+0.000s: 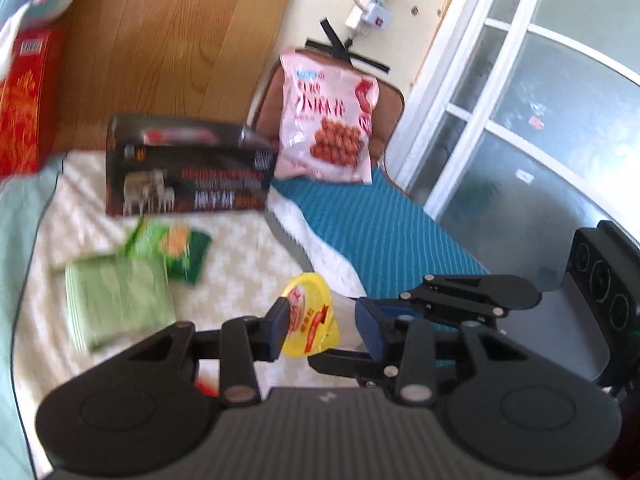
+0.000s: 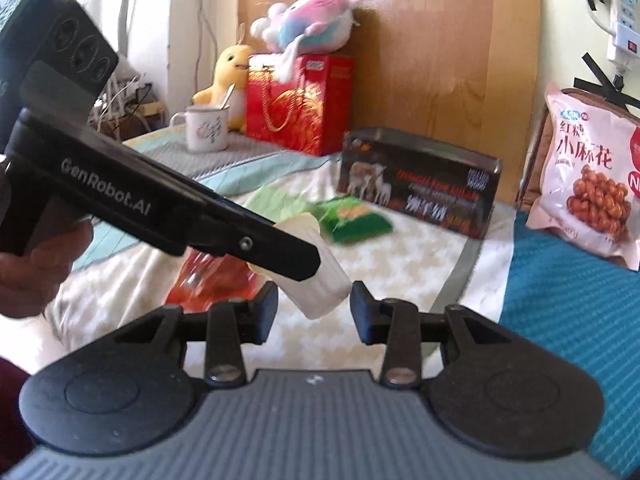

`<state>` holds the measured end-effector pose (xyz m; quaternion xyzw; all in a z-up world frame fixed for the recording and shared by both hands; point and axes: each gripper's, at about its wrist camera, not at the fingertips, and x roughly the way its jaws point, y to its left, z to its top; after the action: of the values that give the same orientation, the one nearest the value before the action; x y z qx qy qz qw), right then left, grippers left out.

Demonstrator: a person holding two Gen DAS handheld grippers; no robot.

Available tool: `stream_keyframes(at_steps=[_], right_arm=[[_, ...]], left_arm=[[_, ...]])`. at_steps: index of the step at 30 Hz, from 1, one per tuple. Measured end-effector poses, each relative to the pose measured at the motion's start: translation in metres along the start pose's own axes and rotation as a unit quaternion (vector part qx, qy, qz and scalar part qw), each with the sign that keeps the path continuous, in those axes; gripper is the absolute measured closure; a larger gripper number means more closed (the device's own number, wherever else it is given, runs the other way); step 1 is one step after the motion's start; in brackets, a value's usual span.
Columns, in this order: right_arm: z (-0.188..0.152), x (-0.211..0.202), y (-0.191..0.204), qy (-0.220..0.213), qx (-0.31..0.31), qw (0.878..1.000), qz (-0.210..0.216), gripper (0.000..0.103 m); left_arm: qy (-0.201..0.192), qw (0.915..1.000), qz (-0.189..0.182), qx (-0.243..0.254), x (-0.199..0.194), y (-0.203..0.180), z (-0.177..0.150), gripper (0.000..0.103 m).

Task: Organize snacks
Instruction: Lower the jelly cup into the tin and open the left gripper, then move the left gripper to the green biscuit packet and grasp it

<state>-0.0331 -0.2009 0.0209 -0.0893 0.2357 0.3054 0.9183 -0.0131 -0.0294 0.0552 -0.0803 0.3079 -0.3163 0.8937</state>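
Observation:
My left gripper [image 1: 324, 326] is shut on a small white cup snack with a yellow foil lid [image 1: 310, 320], held above the bed. In the right wrist view the same cup [image 2: 320, 276] hangs from the left gripper's fingers [image 2: 280, 256], tilted, right in front of my right gripper [image 2: 314, 306], which is open and empty with the cup just above its gap. A green snack packet [image 1: 178, 250] and a pale green packet [image 1: 120, 304] lie on the white blanket [image 1: 240, 248]. A black snack box [image 1: 188, 172] stands behind them. A pink snack bag [image 1: 326, 120] leans on a brown cushion.
A red gift box [image 2: 300, 100] with plush toys on it and an enamel mug [image 2: 206, 126] stand at the headboard. A red wrapper [image 2: 216, 276] lies below the left gripper. A teal cover [image 2: 560, 300] lies to the right. A window [image 1: 540, 100] stands at the far right.

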Motion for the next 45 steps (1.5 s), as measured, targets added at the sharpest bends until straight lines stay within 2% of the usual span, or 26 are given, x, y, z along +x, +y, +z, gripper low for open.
stream_keyframes(at_steps=[7, 14, 18, 22, 26, 29, 32, 35, 37, 40, 42, 43, 45], right_arm=[[0.040, 0.030, -0.024, -0.028, -0.017, 0.999, -0.030, 0.061], [0.077, 0.076, -0.059, -0.054, -0.016, 0.997, -0.054, 0.061], [0.090, 0.106, -0.083, -0.055, -0.010, 0.996, -0.065, 0.061], [0.091, 0.132, -0.100, -0.041, -0.005, 0.996, -0.075, 0.060], [0.092, 0.140, -0.102, -0.052, -0.005, 0.995, -0.081, 0.053], [0.090, 0.124, -0.093, -0.072, -0.007, 0.994, -0.083, 0.053], [0.080, 0.097, -0.083, -0.087, 0.003, 0.995, -0.047, 0.053], [0.064, 0.087, -0.071, -0.057, 0.015, 0.998, 0.005, 0.053], [0.051, 0.094, -0.062, -0.015, 0.022, 0.999, 0.024, 0.053], [0.036, 0.112, -0.049, 0.038, 0.018, 0.999, 0.014, 0.053], [0.034, 0.117, -0.047, 0.045, 0.027, 0.998, 0.023, 0.050], [0.035, 0.117, -0.045, 0.049, 0.029, 0.998, 0.020, 0.043], [0.035, 0.117, -0.042, 0.058, 0.035, 0.998, 0.017, 0.043]], left_arm=[[-0.042, 0.9989, 0.018, 0.007, 0.019, 0.017, 0.054, 0.066], [-0.057, 0.9981, 0.020, -0.012, 0.056, 0.057, 0.114, 0.066], [-0.055, 0.9979, 0.026, -0.024, 0.085, 0.080, 0.138, 0.067], [-0.041, 0.9979, 0.038, -0.033, 0.116, 0.098, 0.148, 0.067], [-0.028, 0.9965, 0.064, -0.045, 0.132, 0.113, 0.147, 0.068], [-0.043, 0.9957, 0.057, -0.058, 0.114, 0.120, 0.141, 0.068], [-0.066, 0.9941, 0.056, -0.066, 0.075, 0.124, 0.130, 0.068], [-0.066, 0.9930, 0.058, -0.079, 0.043, 0.130, 0.109, 0.068], [-0.038, 0.9927, 0.068, -0.091, 0.037, 0.134, 0.092, 0.068], [0.003, 0.9895, 0.096, -0.108, 0.045, 0.141, 0.071, 0.068], [0.038, 0.9875, 0.097, -0.119, 0.060, 0.146, 0.065, 0.068], [0.051, 0.9866, 0.099, -0.119, 0.068, 0.147, 0.062, 0.068], [0.079, 0.9856, 0.104, -0.108, 0.086, 0.146, 0.059, 0.065]])
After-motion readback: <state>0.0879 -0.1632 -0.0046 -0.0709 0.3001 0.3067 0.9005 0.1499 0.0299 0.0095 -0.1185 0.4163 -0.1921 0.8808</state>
